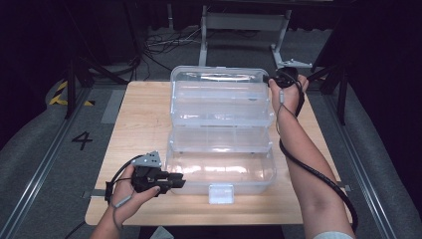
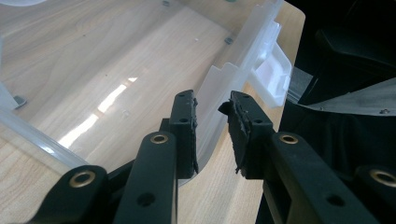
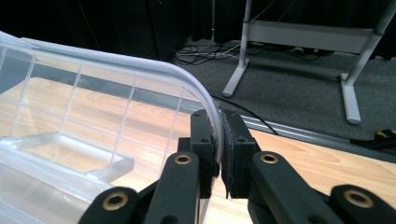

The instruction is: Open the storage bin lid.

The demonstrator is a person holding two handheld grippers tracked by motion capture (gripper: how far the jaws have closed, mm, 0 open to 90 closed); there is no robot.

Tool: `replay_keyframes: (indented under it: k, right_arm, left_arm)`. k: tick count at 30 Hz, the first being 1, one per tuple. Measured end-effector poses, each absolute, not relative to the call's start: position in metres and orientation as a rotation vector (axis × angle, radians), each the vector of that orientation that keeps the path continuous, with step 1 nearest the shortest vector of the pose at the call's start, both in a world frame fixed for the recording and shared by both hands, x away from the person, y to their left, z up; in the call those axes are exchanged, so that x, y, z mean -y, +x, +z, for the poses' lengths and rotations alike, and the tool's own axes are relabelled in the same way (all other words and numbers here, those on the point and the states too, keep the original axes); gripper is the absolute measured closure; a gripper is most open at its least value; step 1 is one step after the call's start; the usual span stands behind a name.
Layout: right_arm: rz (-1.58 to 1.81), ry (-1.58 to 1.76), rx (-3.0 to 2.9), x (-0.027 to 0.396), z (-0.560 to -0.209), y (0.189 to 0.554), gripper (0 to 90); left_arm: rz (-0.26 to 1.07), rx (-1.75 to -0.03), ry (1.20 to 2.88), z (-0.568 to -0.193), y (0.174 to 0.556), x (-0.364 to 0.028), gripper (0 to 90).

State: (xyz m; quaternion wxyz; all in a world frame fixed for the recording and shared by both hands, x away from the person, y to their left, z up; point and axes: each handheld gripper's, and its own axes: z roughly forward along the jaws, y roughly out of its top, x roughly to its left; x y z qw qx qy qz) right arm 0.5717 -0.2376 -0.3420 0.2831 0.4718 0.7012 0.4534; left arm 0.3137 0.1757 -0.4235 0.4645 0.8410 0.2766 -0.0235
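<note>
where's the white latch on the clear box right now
The white latch hangs at the middle of the clear box's near front wall in the high view, close to the table's near edge and just right of the left gripper.

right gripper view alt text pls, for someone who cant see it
The right gripper is clamped on the curved rim of the clear plastic box lid, its black jaws rising from the bottom edge. Beyond lie the wooden table, grey carpet and a metal stand leg.
</note>
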Motion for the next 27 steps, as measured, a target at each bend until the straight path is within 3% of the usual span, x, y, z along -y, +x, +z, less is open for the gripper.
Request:
replay_keyframes:
  k: [27]
  right_arm:
    - [1.238, 1.300, -1.952, 0.242, -0.363, 0.595, 83.1]
  left_arm:
    - [-0.021, -0.711, 2.070, -0.422, 0.310, -0.173, 70.3]
